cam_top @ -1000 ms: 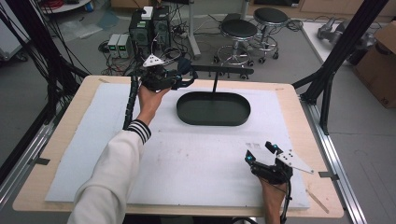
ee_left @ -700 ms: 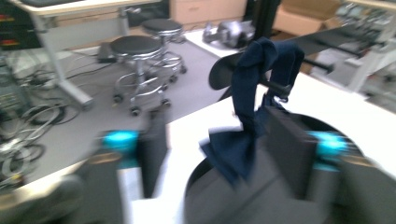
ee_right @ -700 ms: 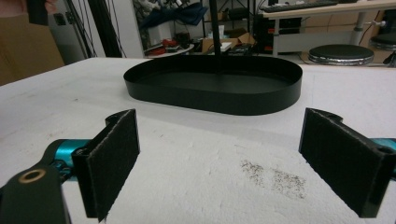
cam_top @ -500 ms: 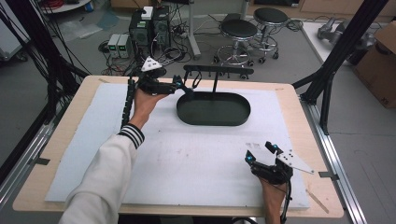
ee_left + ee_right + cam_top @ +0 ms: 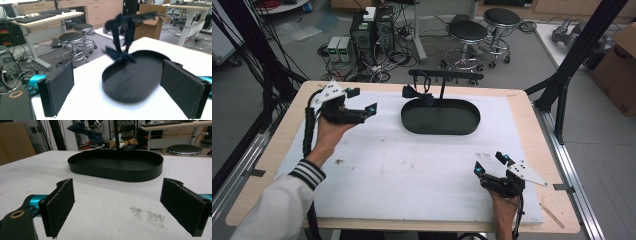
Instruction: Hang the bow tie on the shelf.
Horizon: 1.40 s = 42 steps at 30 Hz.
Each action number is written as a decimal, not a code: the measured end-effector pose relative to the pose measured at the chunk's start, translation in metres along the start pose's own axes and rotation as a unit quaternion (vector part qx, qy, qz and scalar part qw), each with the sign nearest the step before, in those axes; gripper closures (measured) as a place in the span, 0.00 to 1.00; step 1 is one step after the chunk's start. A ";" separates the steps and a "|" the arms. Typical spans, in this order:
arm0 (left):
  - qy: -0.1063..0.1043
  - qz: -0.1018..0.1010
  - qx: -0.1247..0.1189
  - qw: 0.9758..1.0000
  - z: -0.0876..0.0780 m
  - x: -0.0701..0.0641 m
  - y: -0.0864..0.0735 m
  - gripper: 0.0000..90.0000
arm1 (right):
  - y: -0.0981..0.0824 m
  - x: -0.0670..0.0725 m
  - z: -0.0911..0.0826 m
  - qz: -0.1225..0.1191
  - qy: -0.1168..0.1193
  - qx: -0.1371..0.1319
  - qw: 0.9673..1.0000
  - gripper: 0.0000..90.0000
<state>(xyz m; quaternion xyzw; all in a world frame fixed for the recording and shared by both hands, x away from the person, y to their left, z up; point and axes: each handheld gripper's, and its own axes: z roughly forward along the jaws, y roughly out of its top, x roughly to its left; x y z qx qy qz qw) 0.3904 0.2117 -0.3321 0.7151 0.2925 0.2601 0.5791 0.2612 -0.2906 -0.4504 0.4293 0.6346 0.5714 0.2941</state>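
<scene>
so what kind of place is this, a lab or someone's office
Most likely a lab or workshop rather than a plain office. The table sits inside a black metal frame, computer boxes with tangled cables stand on the floor behind it, and work stools and desks with keyboards stand nearby.

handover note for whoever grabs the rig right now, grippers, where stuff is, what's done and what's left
Left gripper: open, nothing between its jaws, which have just been opening; it sits left of the tray.
Right gripper: open, empty, low over the table's near right.
Dark bow tie: hangs from the left end of the stand's bar, above the black oval tray.
Done: the bow tie is hung and released.
Left: apparently nothing.
</scene>
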 end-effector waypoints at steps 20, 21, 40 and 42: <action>0.052 -0.008 -0.041 0.998 -0.126 -0.004 -0.112 0.14 | 0.000 0.003 0.000 -0.007 -0.009 0.001 1.000 0.13; 0.054 -0.010 -0.042 0.998 -0.127 -0.005 -0.115 0.14 | 0.000 0.003 0.000 -0.007 -0.009 0.001 1.000 0.13; 0.077 -0.026 -0.061 0.995 -0.128 -0.007 -0.147 0.14 | -0.001 0.006 0.000 -0.023 -0.013 0.002 1.000 0.13; 0.076 -0.028 -0.065 0.995 -0.129 -0.006 -0.147 0.14 | -0.001 0.006 0.000 -0.026 -0.012 0.001 1.000 0.13</action>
